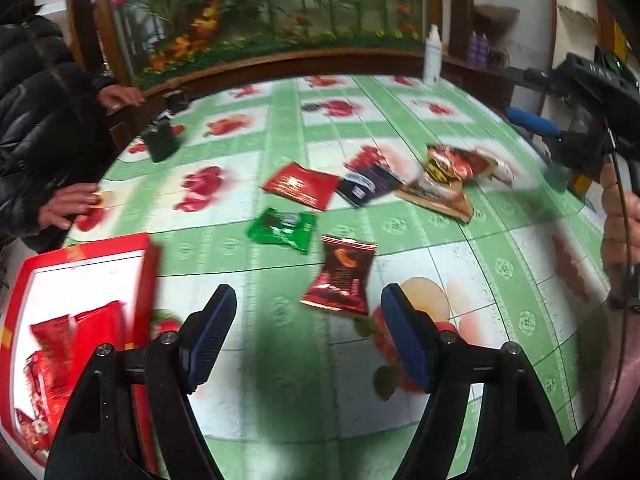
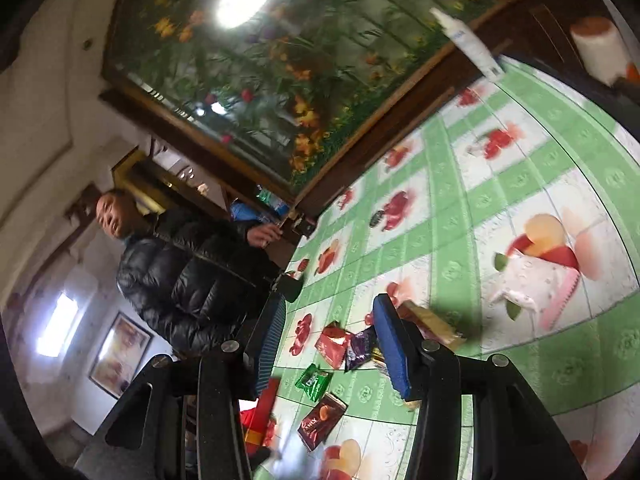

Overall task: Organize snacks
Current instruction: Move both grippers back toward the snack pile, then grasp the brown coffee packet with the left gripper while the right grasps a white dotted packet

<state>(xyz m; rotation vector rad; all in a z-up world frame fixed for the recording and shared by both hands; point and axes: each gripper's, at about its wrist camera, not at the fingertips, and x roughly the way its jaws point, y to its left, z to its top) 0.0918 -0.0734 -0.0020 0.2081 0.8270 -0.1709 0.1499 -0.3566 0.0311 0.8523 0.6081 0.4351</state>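
My left gripper (image 1: 308,312) is open and empty, held above the green fruit-print tablecloth (image 1: 440,240). Just ahead of it lies a dark red snack packet (image 1: 342,276). Farther off lie a green packet (image 1: 282,230), a flat red packet (image 1: 301,185), a dark purple packet (image 1: 366,184), and a tan packet (image 1: 438,198) with a red-gold packet (image 1: 456,164) on it. A red box (image 1: 76,320) at the left holds red packets. My right gripper (image 2: 328,340) is open and empty, raised and tilted over the same packets; it also shows in the left wrist view (image 1: 580,100).
A person in a black jacket (image 2: 188,276) sits at the table's far left, hands (image 1: 70,204) on its edge. A black object (image 1: 160,142) and a white spray bottle (image 1: 433,56) stand near the back. A pink-white packet (image 2: 536,288) lies apart. A framed flower panel (image 1: 260,12) backs the table.
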